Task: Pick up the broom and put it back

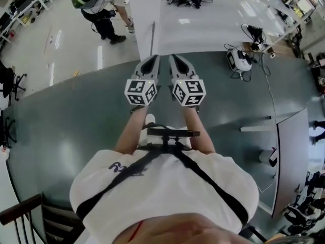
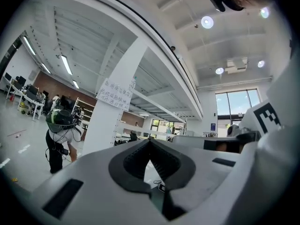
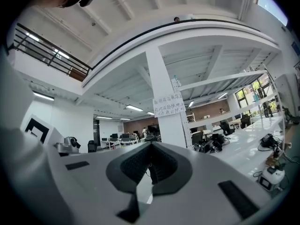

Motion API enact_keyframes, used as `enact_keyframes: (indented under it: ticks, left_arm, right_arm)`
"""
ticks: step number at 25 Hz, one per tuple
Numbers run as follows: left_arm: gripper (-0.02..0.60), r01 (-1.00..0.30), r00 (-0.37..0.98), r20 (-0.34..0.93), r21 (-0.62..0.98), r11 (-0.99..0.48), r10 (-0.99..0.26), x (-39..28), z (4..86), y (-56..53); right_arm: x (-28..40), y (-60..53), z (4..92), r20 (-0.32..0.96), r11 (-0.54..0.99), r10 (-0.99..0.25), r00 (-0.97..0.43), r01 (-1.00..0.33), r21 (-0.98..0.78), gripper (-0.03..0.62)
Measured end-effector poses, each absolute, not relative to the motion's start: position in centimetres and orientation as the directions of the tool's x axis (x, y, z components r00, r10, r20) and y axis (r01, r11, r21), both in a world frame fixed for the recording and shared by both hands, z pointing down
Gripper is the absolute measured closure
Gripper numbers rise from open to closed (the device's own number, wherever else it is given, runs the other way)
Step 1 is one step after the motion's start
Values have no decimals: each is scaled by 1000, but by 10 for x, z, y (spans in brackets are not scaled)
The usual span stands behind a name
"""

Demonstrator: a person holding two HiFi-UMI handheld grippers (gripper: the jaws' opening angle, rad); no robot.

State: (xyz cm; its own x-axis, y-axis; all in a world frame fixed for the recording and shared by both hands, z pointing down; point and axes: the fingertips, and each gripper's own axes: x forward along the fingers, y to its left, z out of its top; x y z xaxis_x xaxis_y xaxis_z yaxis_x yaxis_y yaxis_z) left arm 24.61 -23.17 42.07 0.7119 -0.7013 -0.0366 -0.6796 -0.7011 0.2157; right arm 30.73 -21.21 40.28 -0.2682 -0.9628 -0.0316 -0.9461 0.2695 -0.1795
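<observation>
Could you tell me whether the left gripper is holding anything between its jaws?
No, in the left gripper view the left gripper has its jaws closed tip to tip with nothing clamped between them.

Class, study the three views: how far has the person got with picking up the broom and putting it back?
Done: nothing that shows; no broom can be made out in any view. In hand: nothing. The left gripper and right gripper are both shut and empty, side by side, pointing toward the white pillar. Left: the whole job, finding the broom, gripping it, returning it.
</observation>
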Motion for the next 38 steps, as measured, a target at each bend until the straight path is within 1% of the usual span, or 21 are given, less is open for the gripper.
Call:
enact_keyframes:
  ticks: [4, 10, 16, 21, 28, 34, 38]
  left_arm:
    - [571, -684, 711, -29, 209, -699, -703, 226, 420, -287]
    - [570, -693, 706, 25, 236, -682, -708, 204, 438, -344]
    - [571, -699, 701, 35, 231, -676, -713, 216, 433, -391]
    - [571, -724, 678, 77, 238, -647, -731, 234, 452, -448]
    - [569, -753, 646, 128, 271, -600, -753, 240, 474, -515]
    - [571, -771, 623, 197, 315, -553, -757, 246, 513, -557]
    - [571, -772, 621, 231, 346, -533, -749, 244, 543, -573]
  right_arm:
    - [289, -274, 405, -31, 266, -964, -265, -944, -197, 591]
    - [261, -334, 420, 18, 285, -955, -296, -932, -222, 591]
    - [273, -380, 422, 28, 293, -951, -309, -924, -244, 591]
    - [299, -441, 436, 49, 298, -946, -320, -918, -261, 591]
    - [317, -513, 452, 99, 299, -938, -333, -919, -257, 591]
    - [344, -551, 501, 202, 245, -930, -307, -928, -280, 591]
    - [350, -564, 544, 279, 235, -906, -318, -927, -292, 591]
